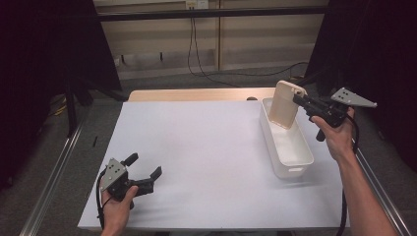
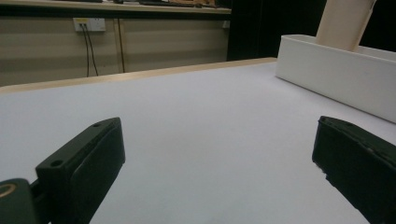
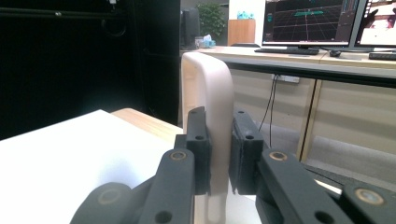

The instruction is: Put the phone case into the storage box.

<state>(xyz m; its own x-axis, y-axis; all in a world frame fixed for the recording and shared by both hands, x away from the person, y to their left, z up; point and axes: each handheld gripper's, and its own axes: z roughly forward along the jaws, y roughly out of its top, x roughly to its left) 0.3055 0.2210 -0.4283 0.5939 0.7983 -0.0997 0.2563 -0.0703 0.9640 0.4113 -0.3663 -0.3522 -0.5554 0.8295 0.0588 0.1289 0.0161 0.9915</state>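
Held thing: a flat beige plastic tray (image 1: 284, 104) with rounded corners and a raised rim, smooth and matte, standing tilted on end with its lower edge inside the bin.
Bin: a long white plastic bin (image 1: 301, 163), rectangular with rounded corners, thin walls and a slot handle in its near end, at the right side of the desk.
Right hand-held gripper (image 3: 219, 154): black jaws clamped on the tray's rim, pads pressing both faces; grey three-cornered plate on top.
Left hand-held gripper (image 1: 144, 168): jaws spread wide with nothing between them, low over the near left of the desk.
Desk (image 1: 196, 147): covered by a plain white matte sheet, with a pale wooden edge at the far side.
Room: grey floor, beige panelled wall with a socket and hanging cables, black curtains at both sides.
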